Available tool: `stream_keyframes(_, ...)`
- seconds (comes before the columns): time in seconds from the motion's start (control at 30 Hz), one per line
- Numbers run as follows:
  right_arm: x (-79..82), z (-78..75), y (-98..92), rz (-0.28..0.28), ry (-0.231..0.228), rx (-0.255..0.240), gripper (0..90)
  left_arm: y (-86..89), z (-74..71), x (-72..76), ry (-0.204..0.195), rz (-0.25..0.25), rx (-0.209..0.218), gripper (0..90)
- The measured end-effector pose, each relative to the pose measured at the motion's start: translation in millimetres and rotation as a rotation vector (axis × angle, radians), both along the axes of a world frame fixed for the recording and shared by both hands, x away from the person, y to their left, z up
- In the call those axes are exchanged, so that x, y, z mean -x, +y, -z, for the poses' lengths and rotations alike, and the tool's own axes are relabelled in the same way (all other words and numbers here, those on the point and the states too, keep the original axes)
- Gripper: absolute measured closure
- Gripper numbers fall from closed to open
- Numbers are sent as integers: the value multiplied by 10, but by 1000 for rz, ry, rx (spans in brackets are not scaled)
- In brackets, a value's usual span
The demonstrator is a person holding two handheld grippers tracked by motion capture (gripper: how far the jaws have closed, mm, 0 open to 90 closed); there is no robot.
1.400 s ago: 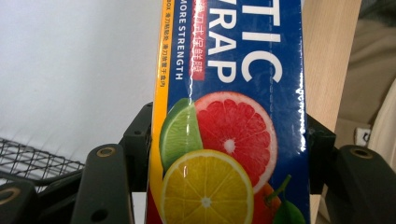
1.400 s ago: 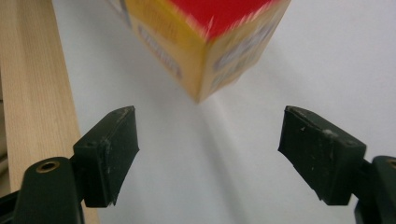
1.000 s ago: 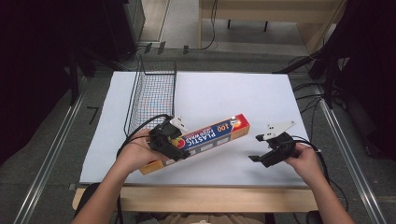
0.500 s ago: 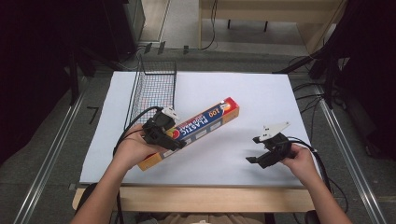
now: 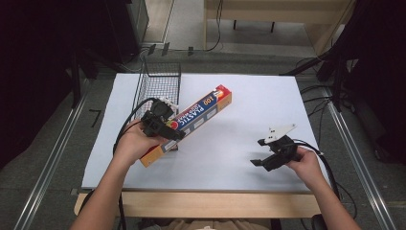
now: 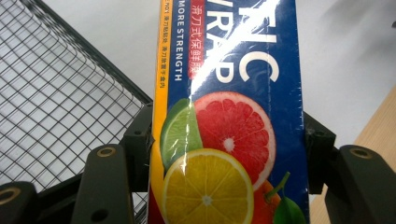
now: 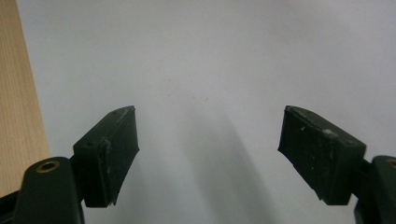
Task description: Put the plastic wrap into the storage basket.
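Plastic-wrap box (image 5: 191, 123) pinched in left tongs (image 5: 165, 128), mid-carry left of centre; next, probably lowering into wire basket (image 5: 160, 86). Right tongs (image 5: 261, 153) spread, idle.

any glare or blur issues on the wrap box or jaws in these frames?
Left gripper view: a white glare streak runs down the plastic wrap box, washing out part of the lettering; fruit print stays sharp. Right gripper view: the right gripper has soft-edged jaws and throws a faint shadow on the white sheet. High view: even light on the table, dark surroundings.
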State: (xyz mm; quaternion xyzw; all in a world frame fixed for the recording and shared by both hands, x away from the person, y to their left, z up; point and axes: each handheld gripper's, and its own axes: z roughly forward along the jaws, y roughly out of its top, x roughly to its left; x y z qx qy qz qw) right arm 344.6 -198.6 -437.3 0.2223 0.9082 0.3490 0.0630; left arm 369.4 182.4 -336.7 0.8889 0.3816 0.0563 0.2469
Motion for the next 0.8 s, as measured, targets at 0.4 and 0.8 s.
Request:
stream_keyframes(0.4,-16,11,18,-29,-27,-1,204,59,-146,-147,-17,-51,-13,392)
stream_keyframes(0.8,-23,50,55,-46,3,14,203,165,-174,-372,-49,-171,-45,393)
